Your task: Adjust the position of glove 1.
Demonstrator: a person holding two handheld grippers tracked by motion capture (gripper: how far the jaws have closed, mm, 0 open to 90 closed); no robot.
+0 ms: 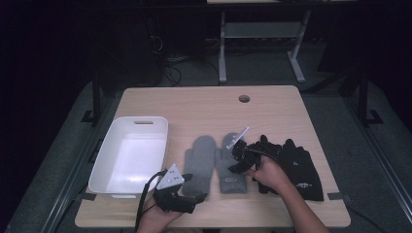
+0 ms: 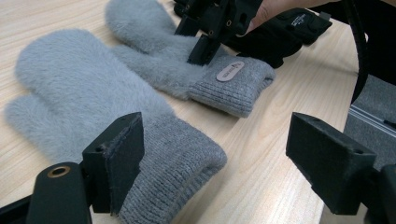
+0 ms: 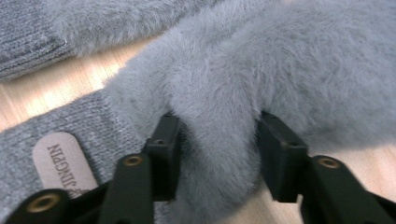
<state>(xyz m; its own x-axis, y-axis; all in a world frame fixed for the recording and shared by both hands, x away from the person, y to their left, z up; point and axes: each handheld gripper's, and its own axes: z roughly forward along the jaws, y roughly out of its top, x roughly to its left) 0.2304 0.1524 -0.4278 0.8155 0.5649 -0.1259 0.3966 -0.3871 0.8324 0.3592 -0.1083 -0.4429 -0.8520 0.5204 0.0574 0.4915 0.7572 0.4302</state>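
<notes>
At the near edge of the wooden table (image 1: pixel 286 104) we see the left gripper (image 1: pixel 187 200) held low in the person's left hand (image 1: pixel 153 218), its jaws spread wide apart with nothing between them; in the left gripper view one jaw sits just beside the knitted cuff of the left grey mitten (image 2: pixel 93 98) and the other stands over bare wood, and we cannot tell whether the jaw touches the cuff. This mitten (image 1: pixel 200 162) lies flat, cuff toward the person, fuzzy tip pointing away. Just beside it on the right lies the second grey mitten (image 1: pixel 228 170), parallel, with a small oval label (image 2: pixel 230 71) on its cuff. The right gripper (image 1: pixel 238 158), held in the right hand (image 1: pixel 269 172), comes in from the right and is down on this second mitten; in the right gripper view its jaws are closed in on a fold of the fuzzy fabric (image 3: pixel 219 140) just past the cuff, pinching it between them, with the label (image 3: pixel 63 163) close by at the left. To the right of the mittens, partly under the right hand, we note a pair of black gloves (image 1: pixel 299 167) lying side by side. At the left side of the table sits a white plastic bin (image 1: pixel 104 160), near the left mitten but apart from it. Farther off, a round hole (image 1: pixel 244 99) shows in the tabletop near the far edge
</notes>
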